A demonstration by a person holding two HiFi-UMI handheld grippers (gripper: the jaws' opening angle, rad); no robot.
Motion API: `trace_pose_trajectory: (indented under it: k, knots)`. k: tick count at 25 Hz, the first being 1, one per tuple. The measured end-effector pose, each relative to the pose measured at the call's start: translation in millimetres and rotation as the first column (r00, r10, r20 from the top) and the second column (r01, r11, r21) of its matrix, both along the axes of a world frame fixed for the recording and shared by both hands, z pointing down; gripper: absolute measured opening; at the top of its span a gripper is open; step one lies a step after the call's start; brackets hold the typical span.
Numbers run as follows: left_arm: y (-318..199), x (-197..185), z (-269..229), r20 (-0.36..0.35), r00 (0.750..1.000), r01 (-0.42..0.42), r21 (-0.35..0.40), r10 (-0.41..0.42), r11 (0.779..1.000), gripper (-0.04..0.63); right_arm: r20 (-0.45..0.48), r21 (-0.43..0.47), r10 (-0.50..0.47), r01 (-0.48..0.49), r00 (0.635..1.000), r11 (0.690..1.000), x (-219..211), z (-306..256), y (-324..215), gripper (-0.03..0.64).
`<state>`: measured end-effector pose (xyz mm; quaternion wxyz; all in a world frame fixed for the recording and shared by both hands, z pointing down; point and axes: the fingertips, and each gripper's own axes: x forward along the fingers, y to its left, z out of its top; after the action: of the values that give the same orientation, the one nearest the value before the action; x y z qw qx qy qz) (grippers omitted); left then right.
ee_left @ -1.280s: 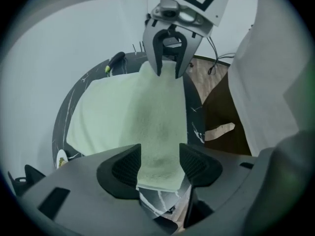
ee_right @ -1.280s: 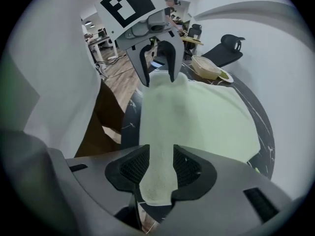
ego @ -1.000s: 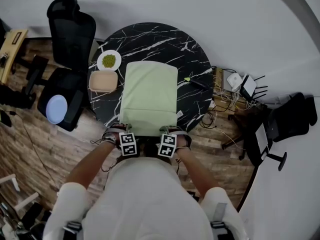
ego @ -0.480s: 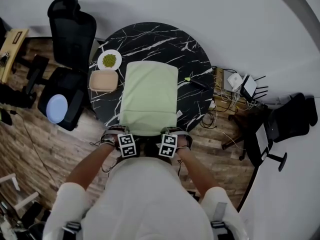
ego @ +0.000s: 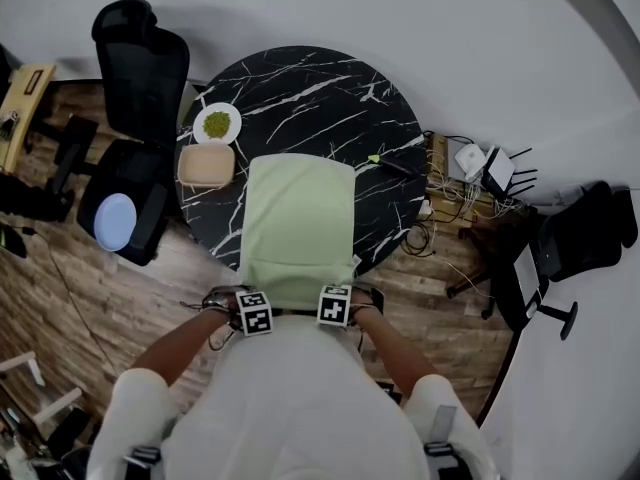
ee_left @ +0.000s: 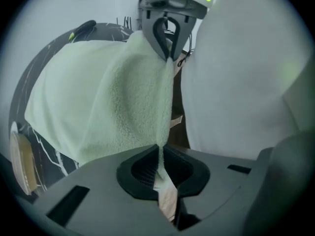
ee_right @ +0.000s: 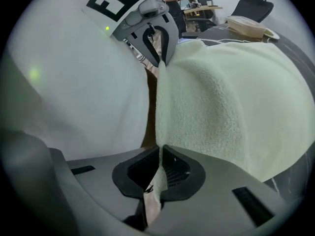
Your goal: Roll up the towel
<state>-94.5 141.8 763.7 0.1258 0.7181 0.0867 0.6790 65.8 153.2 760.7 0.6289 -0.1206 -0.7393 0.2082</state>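
Observation:
A pale green towel (ego: 298, 218) lies lengthwise on the round black marble table (ego: 320, 88), and its near end hangs past the table's near edge. My left gripper (ego: 248, 293) is shut on the near left corner and my right gripper (ego: 341, 290) is shut on the near right corner. Both pairs of jaws have just been closing with the towel's edge between them. In the left gripper view the towel (ee_left: 108, 97) runs into the left gripper (ee_left: 158, 154), with the right gripper (ee_left: 165, 38) beyond. The right gripper view shows the towel (ee_right: 231, 97) pinched in the right gripper (ee_right: 160, 154).
A white plate with green food (ego: 217, 123) and a beige container (ego: 207, 163) sit on the table left of the towel. A dark pen-like object (ego: 390, 164) lies to its right. A black office chair (ego: 140, 68) stands at left, cables and boxes (ego: 480, 173) at right.
Both grippers have moved toward my body, dragging the towel with them. Its far edge has slid nearer and its near end now hangs off the table.

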Motion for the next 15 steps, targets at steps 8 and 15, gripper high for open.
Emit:
trace_pose_trajectory:
  k: [8, 15]
  knots:
    - [-9, -1, -21, -0.039, 0.999, -0.013, -0.042, 0.011, 0.999, 0.02, 0.025, 0.014, 0.035, -0.035, 0.999, 0.999, 5, -21, -15, 0.012]
    - [-102, 6, -54, -0.107, 0.993, 0.063, 0.152, -0.047, 0.986, 0.02, 0.137, 0.214, 0.173, -0.2, 0.975, 0.956, 10, -65, -105, 0.012]
